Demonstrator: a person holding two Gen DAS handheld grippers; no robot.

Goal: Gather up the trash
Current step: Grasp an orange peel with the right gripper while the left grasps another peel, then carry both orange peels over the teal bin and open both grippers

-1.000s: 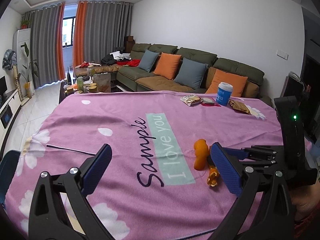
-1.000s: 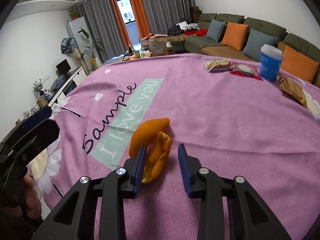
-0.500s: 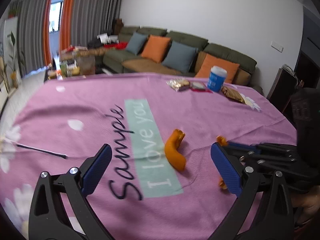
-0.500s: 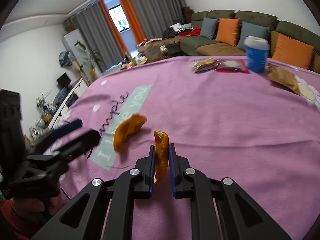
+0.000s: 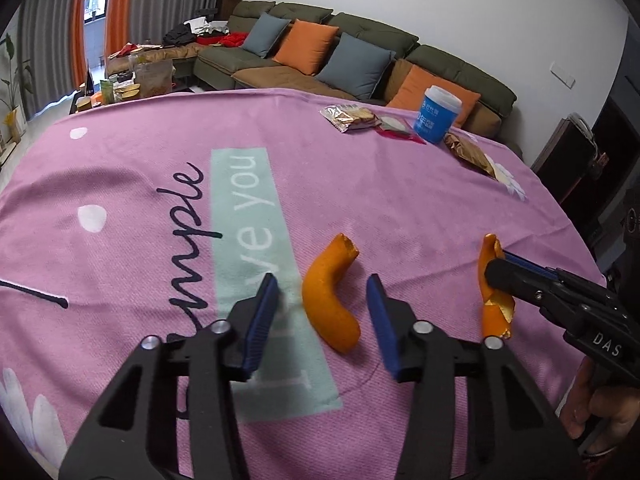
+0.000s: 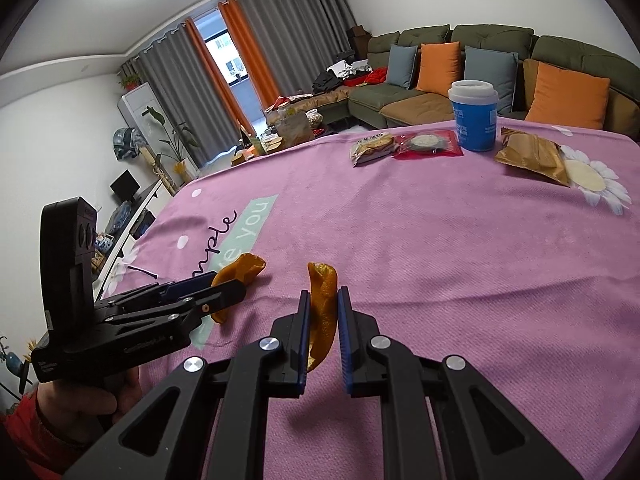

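Pink, finely ribbed cloth (image 5: 400, 208) with white daisies and a mint strip of lettering covers the table in the left wrist view, with a green sofa (image 5: 360, 48) and its orange and grey cushions behind. On the cloth lies a curved peel (image 5: 330, 292), smooth orange skin up, one end ragged. The left gripper (image 5: 322, 322) stands over it, its blue ribbed pads on either side of the peel and apart from it; the jaws are closing, about half wide, and not yet pressing. To the right, the right gripper (image 5: 494, 266) holds a second peel (image 5: 494, 292), a crinkled strip standing nearly upright, lifted off the cloth. At the far edge sit a crumpled clear wrapper (image 5: 350, 117), a red packet (image 5: 396, 128), a blue cup (image 5: 438, 118) with a white lid, and a brown foil bag (image 5: 470, 152). In the right wrist view the same cloth (image 6: 460, 260) fills the frame under grey and orange curtains (image 6: 240, 60). The right gripper (image 6: 323, 304) has its pads nearly together, pinching the folded second peel (image 6: 322, 304), whose tip rises above the fingers. At left, the left gripper (image 6: 218, 284), held by a hand (image 6: 92, 396) in a red sleeve, reaches around the first peel (image 6: 240, 270) on the cloth. The cup (image 6: 474, 118), wrapper (image 6: 372, 146), red packet (image 6: 428, 144) and foil bag (image 6: 532, 158) lie well beyond.
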